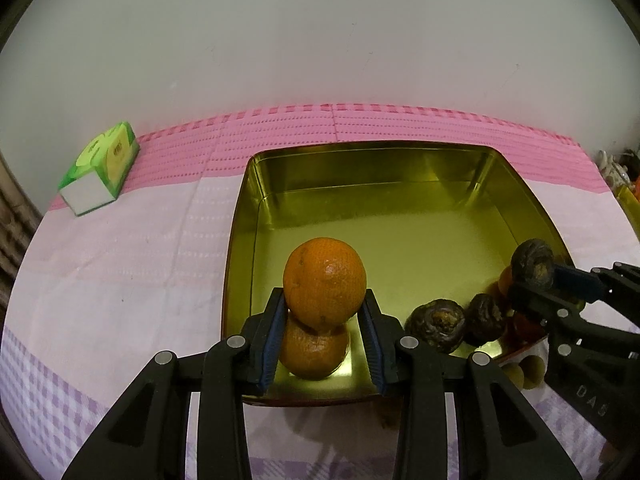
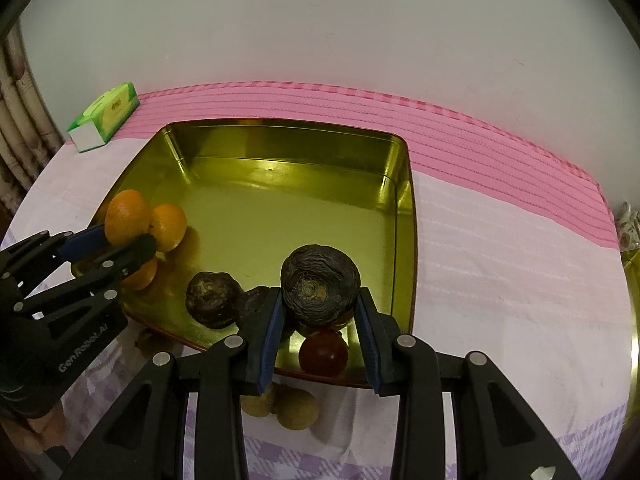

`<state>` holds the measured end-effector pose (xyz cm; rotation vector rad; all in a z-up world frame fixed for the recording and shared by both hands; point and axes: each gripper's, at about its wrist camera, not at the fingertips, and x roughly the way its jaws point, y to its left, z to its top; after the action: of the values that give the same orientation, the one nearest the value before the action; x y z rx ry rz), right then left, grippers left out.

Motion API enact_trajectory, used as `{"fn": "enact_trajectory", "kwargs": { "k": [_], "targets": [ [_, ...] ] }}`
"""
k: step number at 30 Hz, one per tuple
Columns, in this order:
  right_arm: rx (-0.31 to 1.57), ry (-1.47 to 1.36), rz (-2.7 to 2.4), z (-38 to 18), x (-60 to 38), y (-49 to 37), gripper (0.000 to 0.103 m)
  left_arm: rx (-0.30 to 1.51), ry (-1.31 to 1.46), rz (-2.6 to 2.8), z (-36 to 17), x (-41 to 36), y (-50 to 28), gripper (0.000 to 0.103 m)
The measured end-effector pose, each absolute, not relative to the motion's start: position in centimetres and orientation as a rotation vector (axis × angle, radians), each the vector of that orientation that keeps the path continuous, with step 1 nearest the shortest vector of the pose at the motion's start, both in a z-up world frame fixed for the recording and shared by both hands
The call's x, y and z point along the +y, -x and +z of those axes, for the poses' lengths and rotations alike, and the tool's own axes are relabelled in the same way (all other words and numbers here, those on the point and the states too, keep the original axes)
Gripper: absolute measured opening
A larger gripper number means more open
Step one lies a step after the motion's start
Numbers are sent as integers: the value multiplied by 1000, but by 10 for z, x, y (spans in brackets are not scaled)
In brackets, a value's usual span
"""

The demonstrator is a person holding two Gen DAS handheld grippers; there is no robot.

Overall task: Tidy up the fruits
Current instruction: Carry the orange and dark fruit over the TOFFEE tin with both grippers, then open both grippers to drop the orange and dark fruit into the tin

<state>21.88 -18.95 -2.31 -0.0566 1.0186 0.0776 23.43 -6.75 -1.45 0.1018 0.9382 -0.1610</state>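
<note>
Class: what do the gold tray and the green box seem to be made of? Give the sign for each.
Gold tray: likely thin metal with a glossy finish; its walls mirror the fruit and light.
Green box: probably printed cardboard, matte; flat panels and sharp folded edges.

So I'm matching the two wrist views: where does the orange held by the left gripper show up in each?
Left wrist: orange bottom centre, clamped in the left gripper.
Right wrist: orange at far left, over the tray edge.
Shared landmark: the green tissue box, upper left in both.
</note>
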Motion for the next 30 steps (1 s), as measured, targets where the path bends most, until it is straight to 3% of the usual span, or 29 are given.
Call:
{"fn": "enact_trajectory", "kwargs": {
  "k": [6,11,20,30],
  "targets": [
    [1018,51,80,-22,-190,-217,35,951,-93,-170,-14,-66,-235,38],
    [1017,43,80,-20,-189,-216,44,959,-88,-169,-12,-66,-234,38],
    [988,43,71,-9,-187,-210,47,939,-76,-178,-4,-67,-227,57],
    [973,38,71,-1,-185,-200,52,935,-73,-179,1,-72,-216,59]
  ]
}}
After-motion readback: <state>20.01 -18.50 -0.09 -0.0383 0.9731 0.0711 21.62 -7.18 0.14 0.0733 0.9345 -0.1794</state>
